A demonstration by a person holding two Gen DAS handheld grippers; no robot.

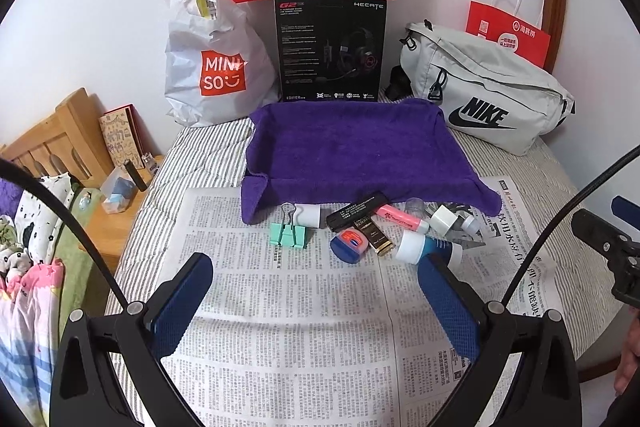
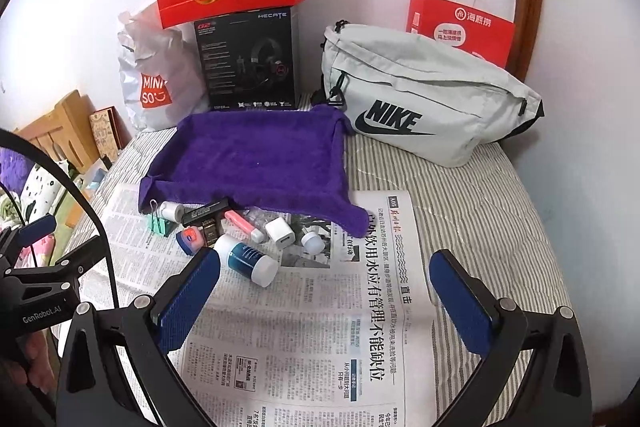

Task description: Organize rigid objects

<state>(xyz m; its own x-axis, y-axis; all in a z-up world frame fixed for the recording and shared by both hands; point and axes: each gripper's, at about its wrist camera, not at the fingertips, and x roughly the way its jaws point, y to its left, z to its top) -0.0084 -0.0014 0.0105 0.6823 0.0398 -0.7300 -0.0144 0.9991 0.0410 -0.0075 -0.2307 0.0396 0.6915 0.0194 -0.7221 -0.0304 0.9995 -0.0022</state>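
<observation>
Left wrist view shows the left gripper [image 1: 314, 301] with its two blue pads spread wide and nothing between them, held above a newspaper [image 1: 288, 311] that lies on a striped bed [image 1: 208, 151]. The right gripper [image 2: 326, 293] is also wide open and holds nothing; it hangs over the same newspaper, a little to the right side.

The small rigid things lie in a loose group on the newspaper, along the near edge of a purple towel [image 1: 352, 147]. From the left there is a mint green binder clip [image 1: 289, 233], and just behind it a small white cylinder [image 1: 310, 215]. Next is a black stick [image 1: 355, 213] lying slanted, and beside it a pink highlighter [image 1: 402, 220]. In front of these are a round blue tin with a red label [image 1: 350, 245] and a dark gold lipstick [image 1: 374, 237], touching each other. A blue bottle with a white cap [image 2: 248, 261] lies on its side nearest to the grippers. A white charger plug [image 2: 280, 233] and a small white bottle [image 2: 313, 242] are near the right corner of the towel.

Behind the towel stand a white Miniso bag [image 1: 212, 59], a black headset box [image 1: 330, 49] and a grey Nike bag [image 1: 484, 95].
</observation>
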